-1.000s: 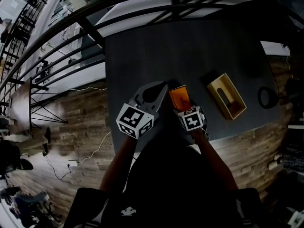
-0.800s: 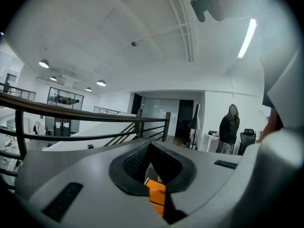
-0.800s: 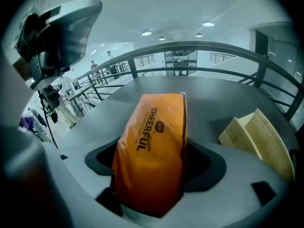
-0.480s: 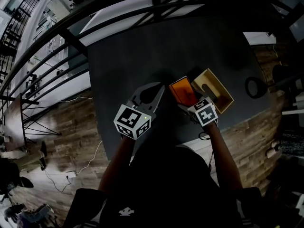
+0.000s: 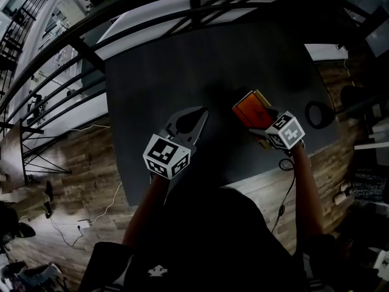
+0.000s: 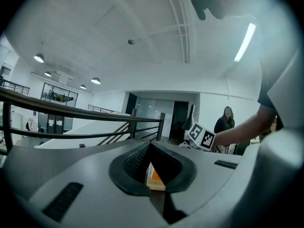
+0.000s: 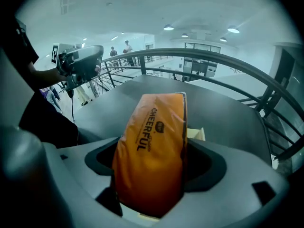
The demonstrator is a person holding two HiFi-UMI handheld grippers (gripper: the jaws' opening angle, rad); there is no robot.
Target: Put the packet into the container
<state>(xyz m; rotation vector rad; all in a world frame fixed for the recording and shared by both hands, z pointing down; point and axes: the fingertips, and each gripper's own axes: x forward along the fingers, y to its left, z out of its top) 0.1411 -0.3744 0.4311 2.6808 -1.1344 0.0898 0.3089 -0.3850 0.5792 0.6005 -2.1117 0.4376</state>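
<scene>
**Dark table by the railing: packet held over the container**

The right gripper (image 7: 149,184) has its jaws spread only as wide as the orange packet (image 7: 152,127) and pinches it by the near end. The rest of the packet sticks out ahead with its printed face up. That grip probably leaves the free end clear to go in first. A pale corner of the wooden container (image 7: 197,133) peeks out just behind the packet's right edge. From the head view the packet hangs above the container and covers most of it, toward the right side of the table (image 5: 182,59). It is not inside yet.

The left gripper (image 5: 200,111) has its jaws pressed together with nothing between them. It sits near the middle of the table, apart from the packet on its left. It seems parked there to stay out of the way.

Farther out, a black ring (image 5: 316,114) lies near the table's right edge. The railing (image 5: 152,11) curves along the far side, and the wood floor shows beyond the near edge.

A second ago the packet was just beside the left gripper, and the container lay in full view well to the right. Since then the right gripper has carried the packet right and upward until it is over the container. The left gripper has hardly changed its pose.
</scene>
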